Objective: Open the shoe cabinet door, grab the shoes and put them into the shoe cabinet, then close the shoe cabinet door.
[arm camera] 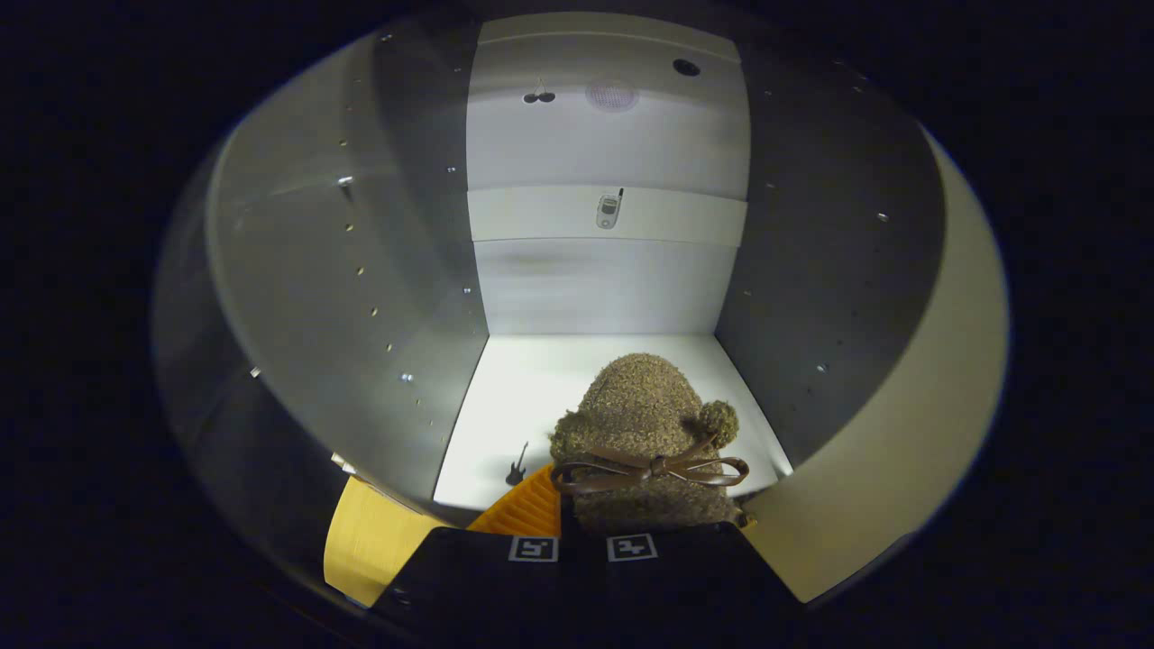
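a small phone sticker [609, 210], a guitar sticker [516, 465] and a cherry sticker [539, 95]

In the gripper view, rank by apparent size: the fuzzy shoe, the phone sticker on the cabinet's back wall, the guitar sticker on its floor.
1. Fuzzy shoe, held in the claw; nearness inflates it.
2. Phone sticker and guitar sticker: alike, unranked.

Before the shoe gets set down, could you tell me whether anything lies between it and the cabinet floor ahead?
Nothing visible does. The shoe, held between the fingers of the gripper, already reaches over the cabinet floor. Only a small flat guitar sticker sits beside it, and the floor beyond it runs bare to the back wall.
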Action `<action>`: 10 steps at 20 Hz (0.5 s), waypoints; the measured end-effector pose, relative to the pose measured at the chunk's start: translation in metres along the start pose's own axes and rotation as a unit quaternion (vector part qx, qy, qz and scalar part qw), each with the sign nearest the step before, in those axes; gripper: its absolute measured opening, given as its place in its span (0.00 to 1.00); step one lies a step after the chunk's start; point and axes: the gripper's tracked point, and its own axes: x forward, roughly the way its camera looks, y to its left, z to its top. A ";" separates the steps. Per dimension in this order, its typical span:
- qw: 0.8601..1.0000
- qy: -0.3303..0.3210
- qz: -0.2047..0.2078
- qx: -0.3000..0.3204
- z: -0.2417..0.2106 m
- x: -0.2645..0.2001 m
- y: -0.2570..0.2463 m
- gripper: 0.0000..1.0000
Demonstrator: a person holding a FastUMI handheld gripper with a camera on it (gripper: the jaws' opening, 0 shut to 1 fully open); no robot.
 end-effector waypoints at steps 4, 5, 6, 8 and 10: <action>1.000 0.011 0.010 0.015 0.028 0.055 0.001 0.05; 1.000 0.016 0.008 0.019 0.030 0.067 -0.003 0.05; 0.999 0.026 0.006 0.025 0.030 0.081 -0.006 0.05; 0.999 0.039 0.007 0.036 0.029 0.107 -0.010 0.05; 0.998 0.048 0.002 0.040 0.028 0.130 -0.017 0.05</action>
